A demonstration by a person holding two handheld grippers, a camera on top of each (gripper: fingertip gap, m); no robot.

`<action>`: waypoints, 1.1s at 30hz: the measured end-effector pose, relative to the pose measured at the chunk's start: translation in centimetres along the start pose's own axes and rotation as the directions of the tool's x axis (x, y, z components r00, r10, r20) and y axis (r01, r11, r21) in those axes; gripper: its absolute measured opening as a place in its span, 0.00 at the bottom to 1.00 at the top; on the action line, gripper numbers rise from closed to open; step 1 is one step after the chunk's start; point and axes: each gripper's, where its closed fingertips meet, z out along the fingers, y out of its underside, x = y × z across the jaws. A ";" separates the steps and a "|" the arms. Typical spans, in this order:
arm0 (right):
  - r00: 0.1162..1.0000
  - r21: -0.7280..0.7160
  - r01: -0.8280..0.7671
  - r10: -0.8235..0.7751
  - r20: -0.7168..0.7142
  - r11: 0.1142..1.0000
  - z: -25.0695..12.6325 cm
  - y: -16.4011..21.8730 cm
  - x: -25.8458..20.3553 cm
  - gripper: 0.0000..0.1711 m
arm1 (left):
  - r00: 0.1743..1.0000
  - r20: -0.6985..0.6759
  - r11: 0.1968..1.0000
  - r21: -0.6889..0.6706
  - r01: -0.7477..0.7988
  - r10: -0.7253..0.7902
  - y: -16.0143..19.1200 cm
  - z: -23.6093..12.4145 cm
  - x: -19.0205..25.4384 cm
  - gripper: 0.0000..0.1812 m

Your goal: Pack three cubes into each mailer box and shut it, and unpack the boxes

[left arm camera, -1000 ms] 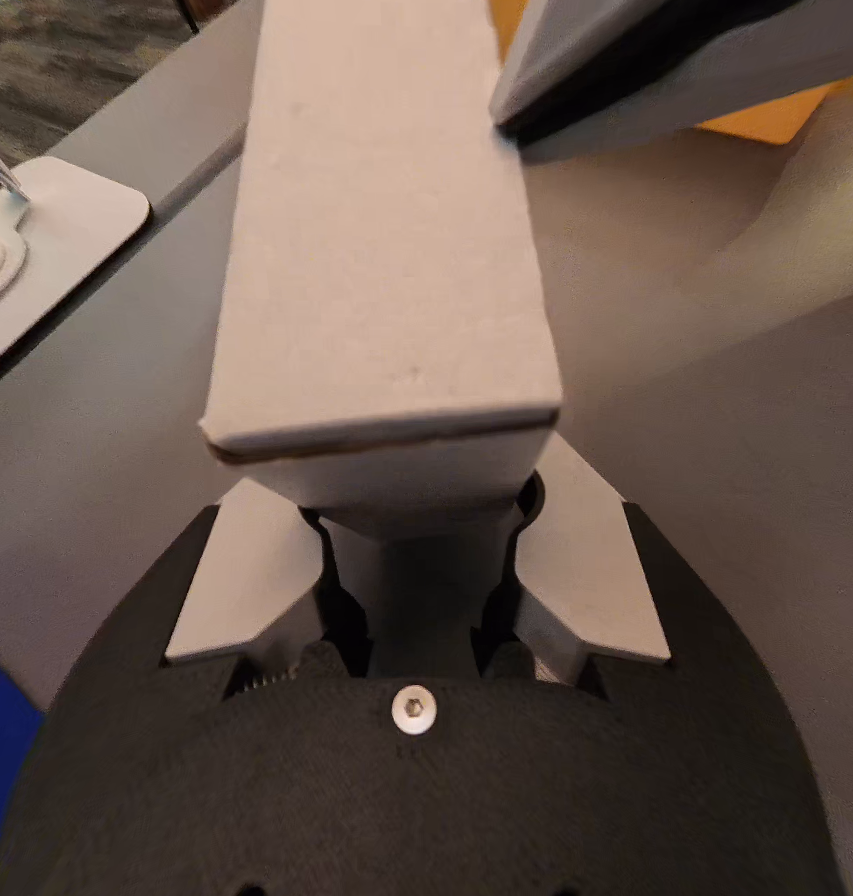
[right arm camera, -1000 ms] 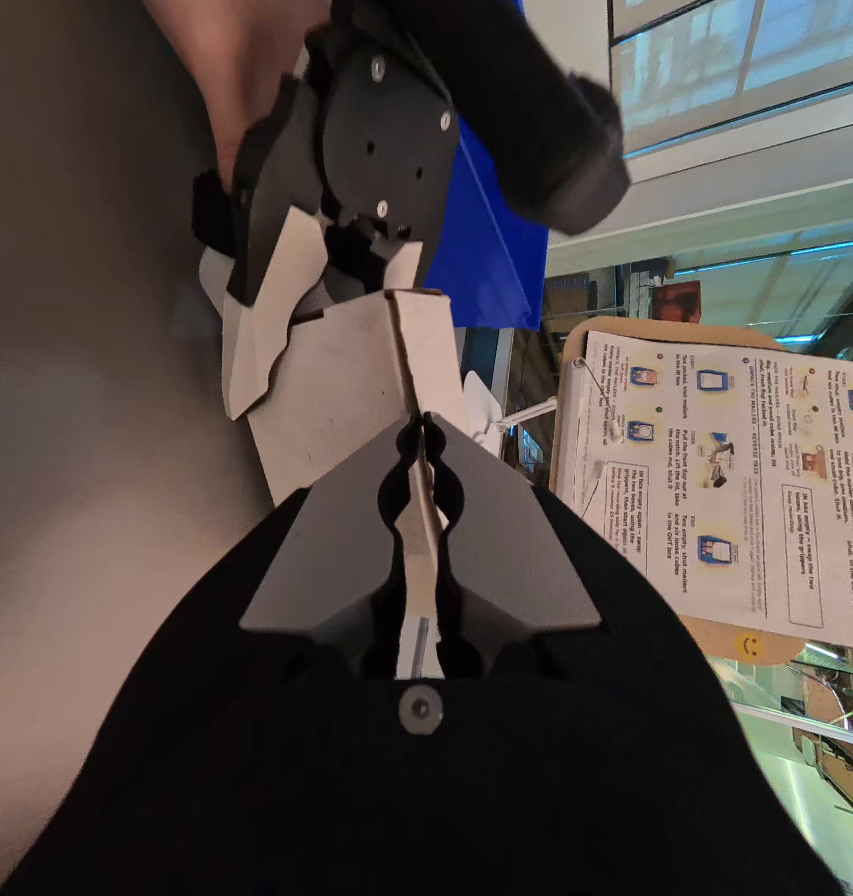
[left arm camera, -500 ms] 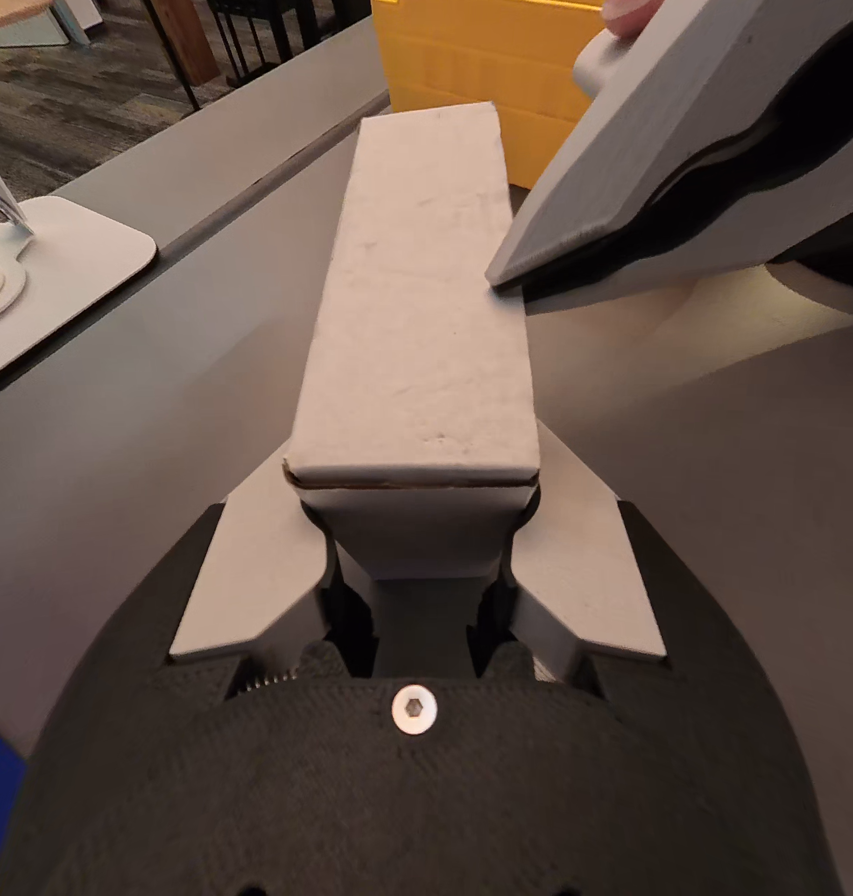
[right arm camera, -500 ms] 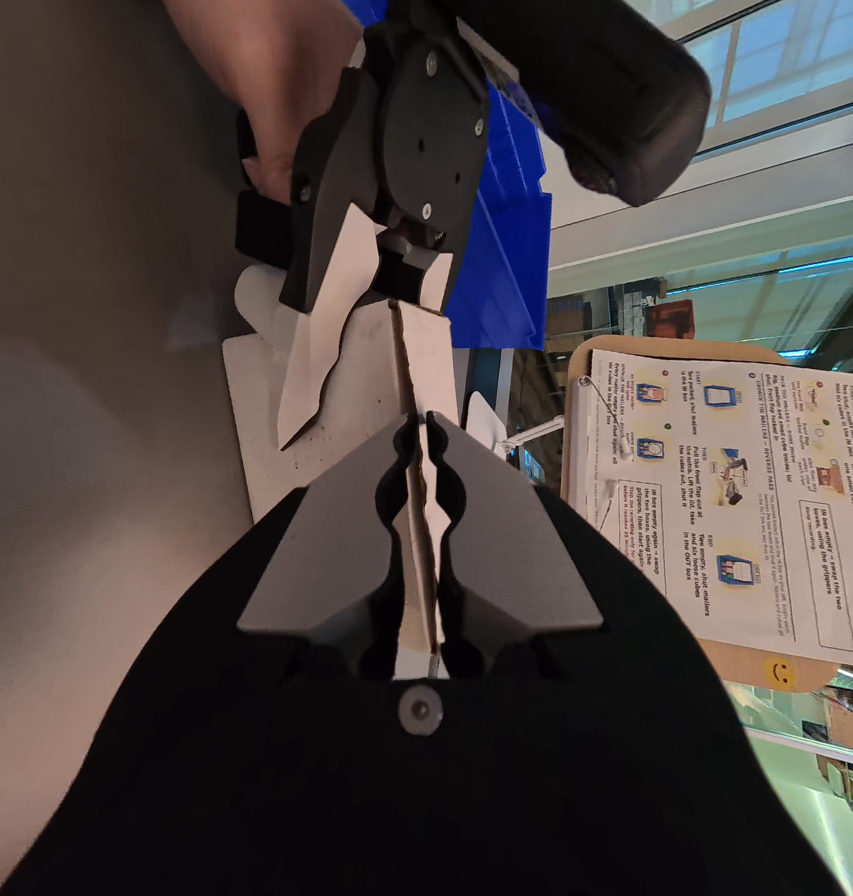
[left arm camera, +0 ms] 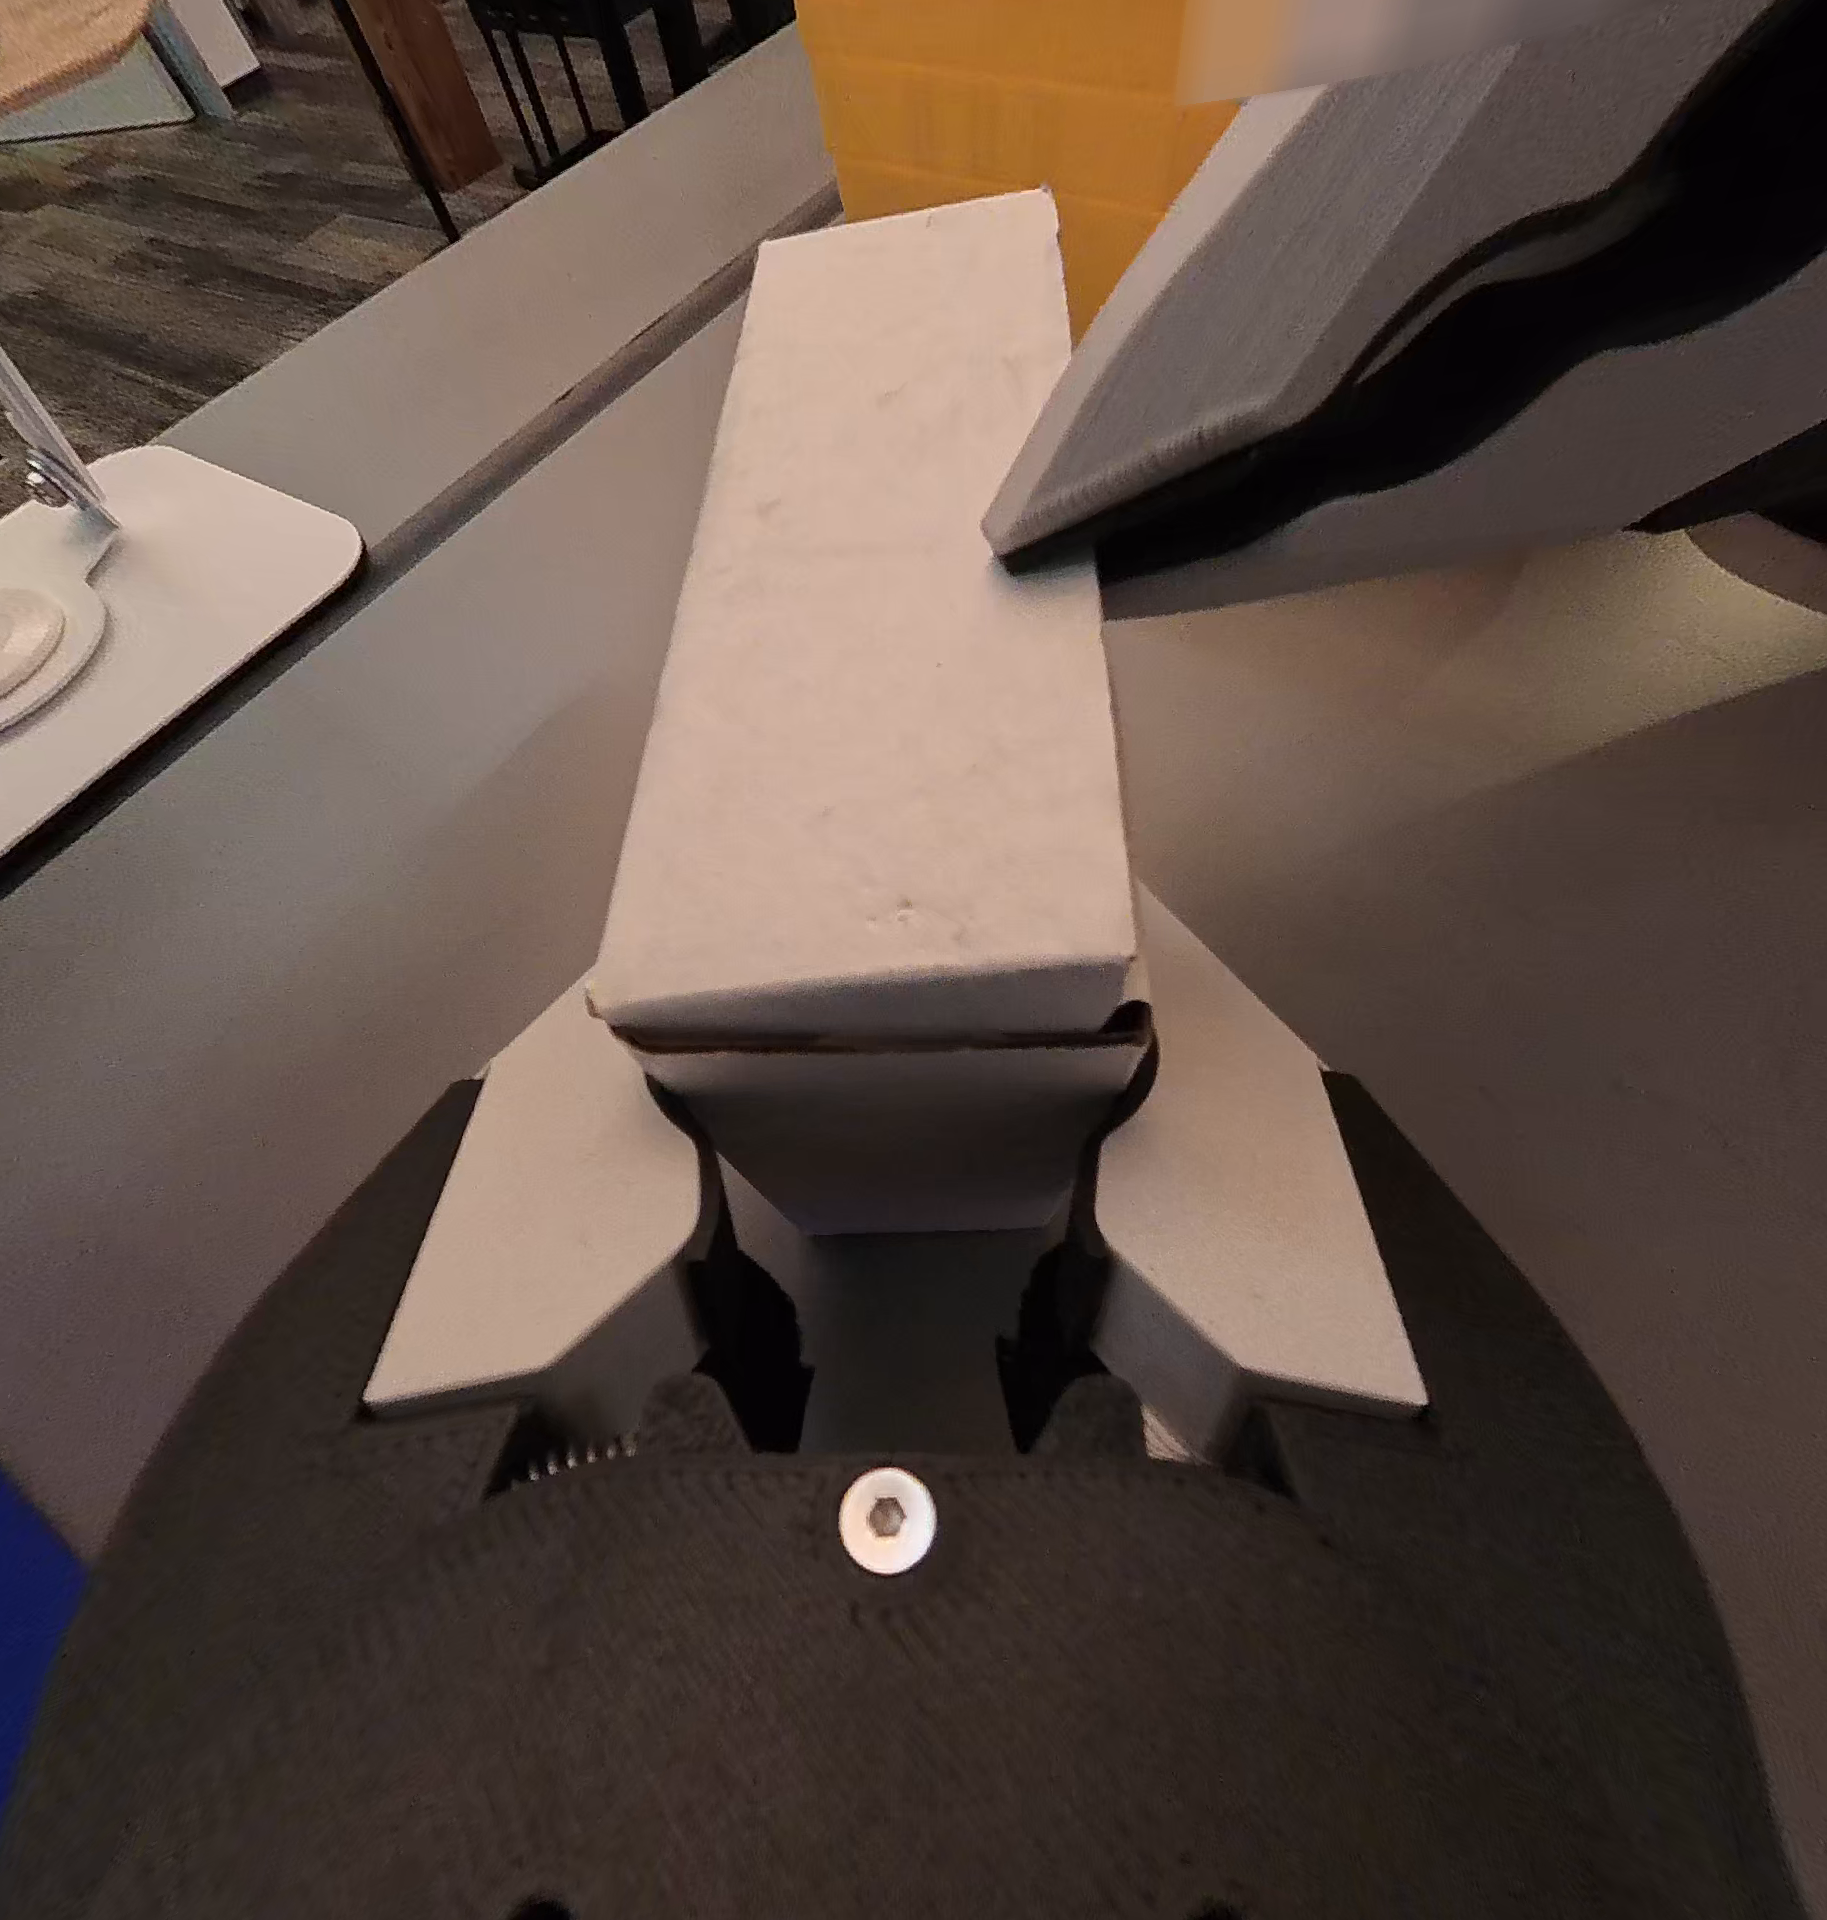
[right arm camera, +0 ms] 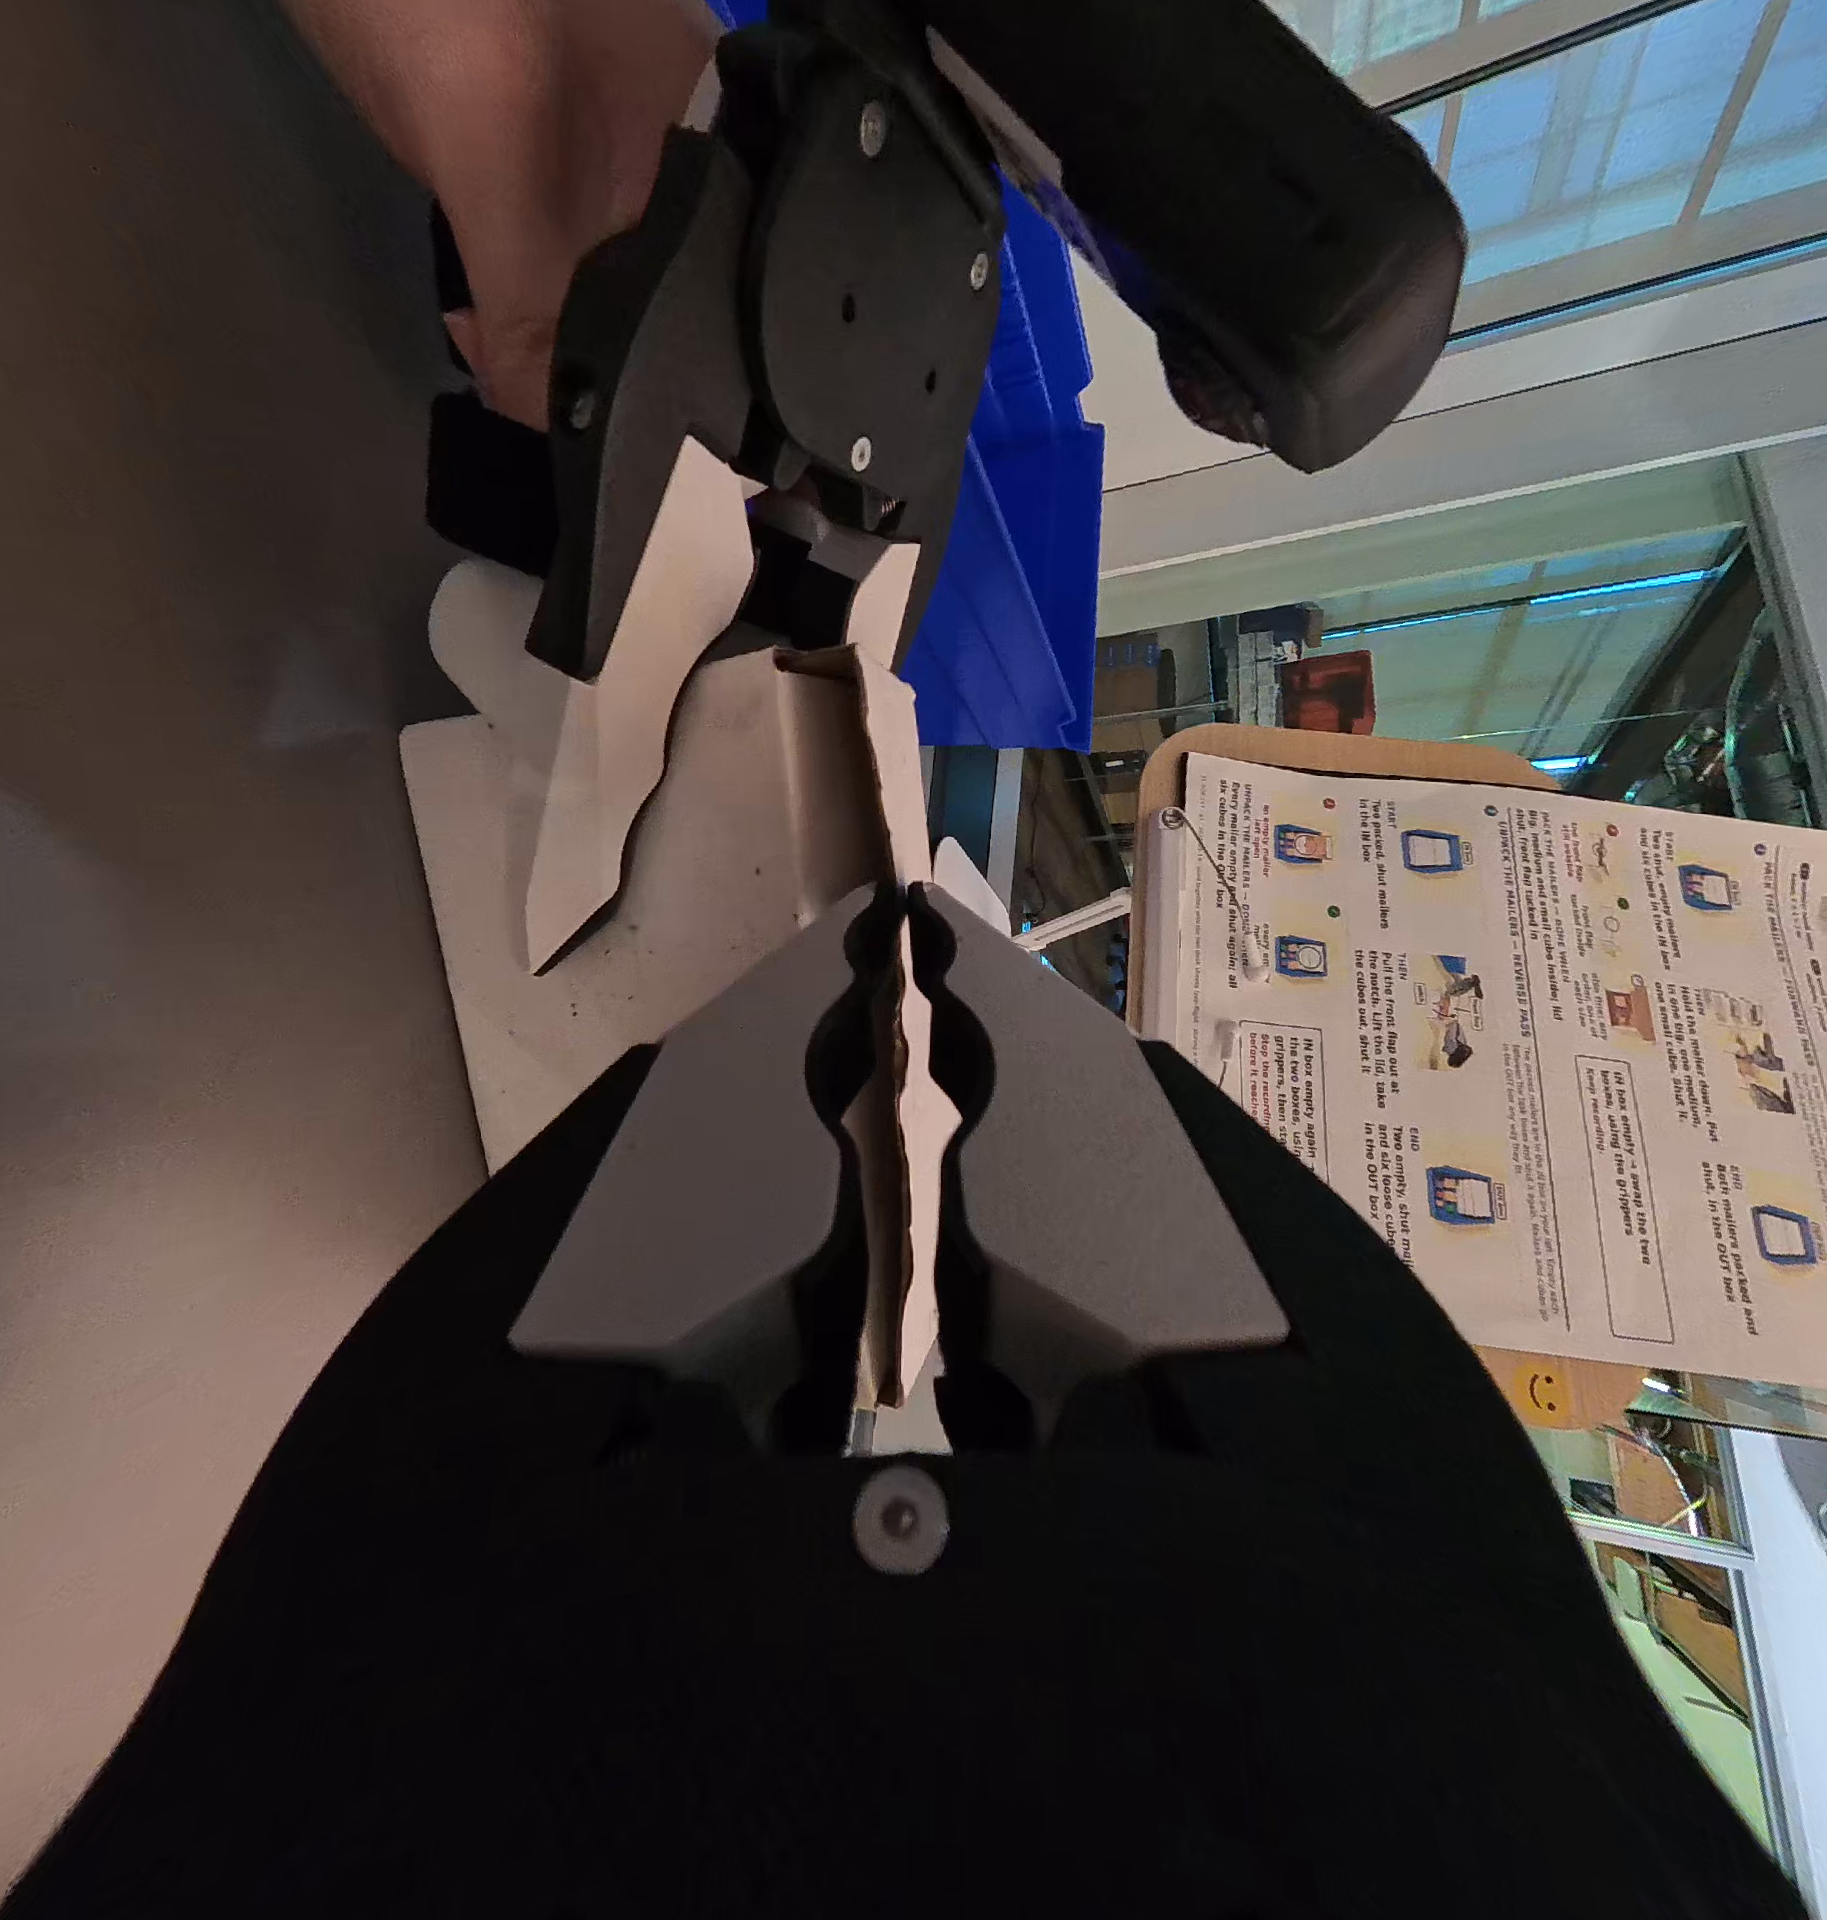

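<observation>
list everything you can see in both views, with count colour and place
mailer box: one, white, on the grey table, held at two places by the claws
table: one, grey, under everything
yellow bin: one, behind the box's far end
blue bin: one, behind the left claw in the right wrist view
white stand base: one, left on the table, with a metal rod
instruction sheet: one, printed, on a brown board at right
cubes: none in view
hand: one, behind the left claw
left claw: black body, grey fingers, gripping the box's near end
right claw: same colours, shut on a cardboard edge of the box
</observation>
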 end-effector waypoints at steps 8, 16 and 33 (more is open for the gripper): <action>0.998 -0.003 -0.067 0.067 0.008 0.998 -0.6 0.7 1.1 0.10 | 0.995 0.015 0.995 0.006 -0.103 0.103 -0.3 -0.1 0.7 0.41; 0.988 -0.079 -0.059 0.070 0.141 0.995 -1.3 1.5 -0.1 0.04 | 0.960 0.067 0.962 -0.005 -0.273 0.273 -0.5 -0.3 1.7 0.41; 0.889 -0.259 -0.221 0.304 0.342 0.940 -5.8 2.9 -0.7 0.14 | 0.826 0.154 0.839 -0.049 -0.543 0.543 -0.5 -0.3 3.3 0.41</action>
